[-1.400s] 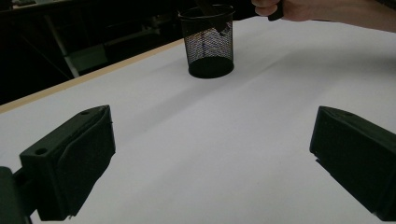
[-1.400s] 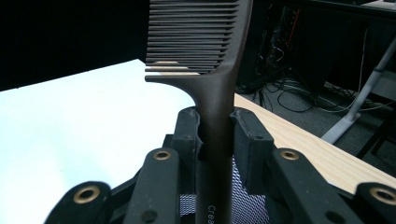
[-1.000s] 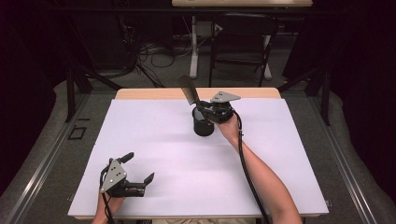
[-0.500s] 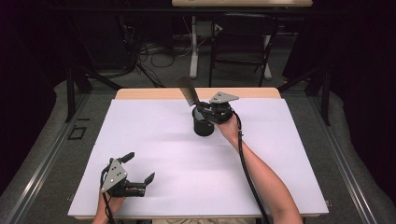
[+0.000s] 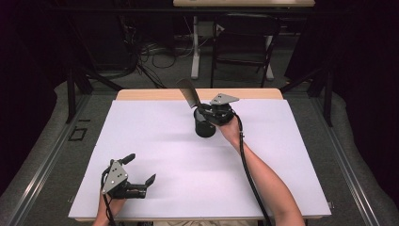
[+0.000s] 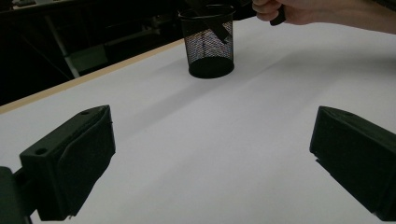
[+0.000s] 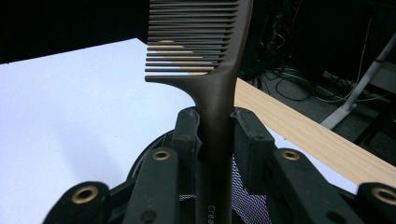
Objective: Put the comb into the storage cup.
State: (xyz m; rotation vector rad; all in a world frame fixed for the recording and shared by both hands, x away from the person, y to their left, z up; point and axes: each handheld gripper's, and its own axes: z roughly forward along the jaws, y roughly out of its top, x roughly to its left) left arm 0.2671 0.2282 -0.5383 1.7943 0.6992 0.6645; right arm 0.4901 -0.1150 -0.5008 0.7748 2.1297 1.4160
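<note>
The right tool was clamped on the comb handle, teeth up, above the mesh cup, apparently to stand it inside, while the left tool rested apart on the worktop.

Combs: one, a dark comb that stood over the cup.
Mesh cups: one black mesh cup.
Tools: two; the right tool at the cup, the left tool well apart from it.
Surfaces: one white surface.

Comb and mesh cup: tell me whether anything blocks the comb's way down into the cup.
Nothing visible does. The right gripper clamps the comb by its handle directly over the mesh cup, whose mouth looks free.
</note>
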